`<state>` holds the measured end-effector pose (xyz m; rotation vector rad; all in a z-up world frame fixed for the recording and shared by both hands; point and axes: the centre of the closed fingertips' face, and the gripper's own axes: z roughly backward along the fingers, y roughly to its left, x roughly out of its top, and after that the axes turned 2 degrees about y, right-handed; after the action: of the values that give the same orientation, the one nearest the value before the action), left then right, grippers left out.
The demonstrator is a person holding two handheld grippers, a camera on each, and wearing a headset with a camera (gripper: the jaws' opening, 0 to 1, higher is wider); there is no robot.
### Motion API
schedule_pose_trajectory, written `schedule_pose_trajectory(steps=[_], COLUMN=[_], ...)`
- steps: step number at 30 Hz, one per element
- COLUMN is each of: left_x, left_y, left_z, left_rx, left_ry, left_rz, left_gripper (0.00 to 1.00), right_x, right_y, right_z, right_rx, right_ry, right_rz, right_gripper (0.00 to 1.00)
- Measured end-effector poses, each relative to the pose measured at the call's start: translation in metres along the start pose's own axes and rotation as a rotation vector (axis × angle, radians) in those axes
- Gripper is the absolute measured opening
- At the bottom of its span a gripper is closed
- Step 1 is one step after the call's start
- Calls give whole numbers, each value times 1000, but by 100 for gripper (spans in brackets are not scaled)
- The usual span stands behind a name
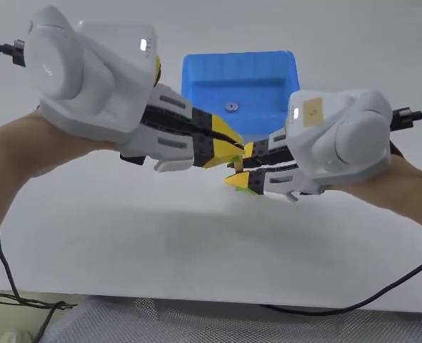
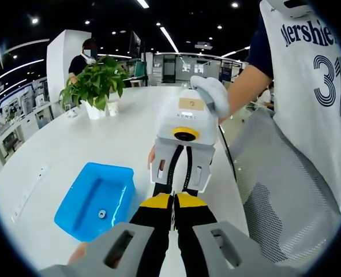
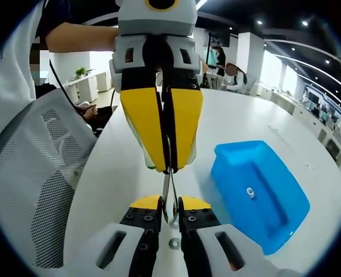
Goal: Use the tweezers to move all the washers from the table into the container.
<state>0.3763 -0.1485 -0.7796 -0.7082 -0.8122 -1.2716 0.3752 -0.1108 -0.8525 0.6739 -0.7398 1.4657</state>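
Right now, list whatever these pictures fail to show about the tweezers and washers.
- Head view: the tweezers are hidden where the left gripper and right gripper meet.
- Head view: the grippers cover the table beneath, so the washers left cannot be counted; the right gripper view shows one washer there.
- Right gripper view: whether its own jaws clamp the tweezers is too tight to tell.

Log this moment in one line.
left gripper: shut on tweezers | right gripper: shut on tweezers | stored washer: in container | loose washer: on table

One washer point(image 1: 230, 107) lies in the container point(image 1: 196, 75); a second washer point(image 3: 174, 243) lies on the table point(image 3: 115, 173) before the container, beneath the tweezers point(image 3: 169, 199).
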Motion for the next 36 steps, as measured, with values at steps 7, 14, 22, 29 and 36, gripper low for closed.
schedule_pose_trajectory(steps=[7,14,22,29,36], left_x=[1,0,1,1,0], left_y=[2,0,-3,-4,-4], left_z=[-1,-4,-5,-5,-6], left_rx=[-1,-5,-17,-22,-23], left_ry=[-5,1,1,7,14], left_rz=[0,-2,-5,-12,-15], left_gripper=[5,5,6,6,6], right_x=[-1,-4,-10,-16,-19], right_y=[-2,-1,0,0,0], right_z=[2,-1,0,-1,2], right_rx=[-6,-7,-3,12,9], right_ry=[-2,1,18,45,44], right_rz=[-4,-12,-5,19,26], right_gripper=[12,12,12,12,11])
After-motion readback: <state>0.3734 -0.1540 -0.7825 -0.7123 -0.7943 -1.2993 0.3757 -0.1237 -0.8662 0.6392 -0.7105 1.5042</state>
